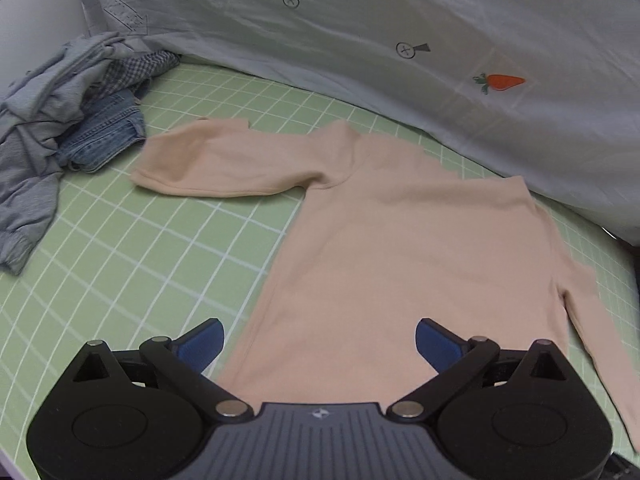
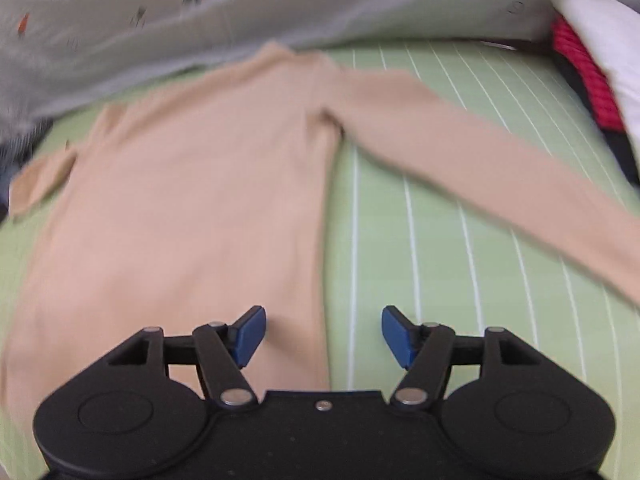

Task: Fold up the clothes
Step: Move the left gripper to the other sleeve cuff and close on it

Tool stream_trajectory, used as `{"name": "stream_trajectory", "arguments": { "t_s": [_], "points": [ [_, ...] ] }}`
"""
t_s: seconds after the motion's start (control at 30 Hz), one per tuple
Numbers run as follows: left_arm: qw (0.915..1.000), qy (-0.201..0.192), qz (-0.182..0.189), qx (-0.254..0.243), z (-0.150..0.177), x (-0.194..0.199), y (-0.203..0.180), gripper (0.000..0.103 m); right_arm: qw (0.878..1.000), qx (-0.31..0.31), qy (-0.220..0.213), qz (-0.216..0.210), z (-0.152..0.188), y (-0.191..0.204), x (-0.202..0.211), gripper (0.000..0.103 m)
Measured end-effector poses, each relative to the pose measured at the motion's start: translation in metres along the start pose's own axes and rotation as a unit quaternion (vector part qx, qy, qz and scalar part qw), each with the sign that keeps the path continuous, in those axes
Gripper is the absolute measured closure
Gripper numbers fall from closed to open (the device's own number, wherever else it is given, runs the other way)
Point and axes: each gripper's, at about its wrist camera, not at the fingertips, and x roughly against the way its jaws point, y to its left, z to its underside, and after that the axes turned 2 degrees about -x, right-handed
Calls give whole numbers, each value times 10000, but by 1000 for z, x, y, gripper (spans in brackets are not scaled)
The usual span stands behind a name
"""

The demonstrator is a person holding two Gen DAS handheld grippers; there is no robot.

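The long-sleeved top [image 1: 384, 248] is showing a plain pale peach colour, without any pattern. The mat [image 1: 132, 264] under it is looking light green and is carrying a grid of thin white lines. Behind, the big cloth [image 1: 360, 40] is appearing pale grey-blue; it is bearing a small orange carrot [image 1: 505, 81] with green leaves and some dark round marks. In the pile at the side, the jeans [image 1: 105, 141] are showing faded blue denim, one piece [image 1: 140, 69] is having a small blue-white check, and the grey-blue garment [image 1: 28, 184] is looking plain. The pads [image 1: 202, 345] of both grippers are showing deep blue on black bodies. In the right wrist view, a red and black thing [image 2: 580, 80] is lying beside something white [image 2: 600, 24].
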Motion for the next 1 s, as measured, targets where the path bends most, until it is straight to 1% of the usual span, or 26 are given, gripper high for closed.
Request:
{"name": "stream_trajectory", "arguments": {
  "t_s": [0.03,0.07,0.1,0.13,0.17,0.23,0.3,0.43,0.47,0.5,0.53,0.57,0.6,0.63,0.67,0.7,0.77,0.9,1.0],
  "points": [
    [10000,-19,24,-2,7,8,1,2,9999,105,-29,36,11,1,6,40],
    [10000,-34,46,-8,14,15,2,2,9997,209,-58,72,22,2,12,50],
    [10000,-35,60,-26,22,21,3,2,9995,298,-87,80,31,3,18,69],
    [10000,-33,77,-46,29,27,4,2,9993,360,-118,40,38,4,23,80],
    [9999,-13,105,-76,37,33,5,2,9991,401,-138,15,43,5,27,100],
    [9998,41,150,-132,49,42,9,2,9990,422,-138,41,49,6,32,101],
    [9997,78,168,-179,59,51,14,2,9988,448,-117,169,55,8,37,101],
    [9998,31,91,-165,65,65,32,2,9990,121,-10,424,65,4,47,99],
    [9999,18,62,-126,64,67,38,2,9988,85,-10,485,65,5,48,93],
    [10000,3,38,-89,63,69,44,2,9984,39,-43,570,64,8,49,70],
    [10000,-19,24,-60,61,71,50,2,9976,-14,-102,683,63,11,51,54],
    [10000,-40,8,-45,59,72,57,2,9969,-59,-178,764,62,16,52,29],
    [10000,-59,-10,-34,56,73,63,2,9964,-94,-279,795,60,21,53,22],
    [10000,-71,-35,-37,54,74,70,2,9961,-123,-355,803,57,27,53,22],
    [9999,-80,-61,-39,50,75,78,2,9963,-139,-370,767,55,34,50,19],
    [9999,-77,-86,-38,46,75,87,2,9967,-150,-349,722,52,43,46,11],
    [9999,-91,-141,-13,37,75,105,2,9974,-163,-300,636,48,60,38,2],
    [9995,-182,-247,84,13,69,145,2,9985,-153,-136,506,38,101,15,0],
    [9993,-196,-273,134,-7,55,171,2,9985,-214,-117,484,27,125,1,0]
  ]
}}
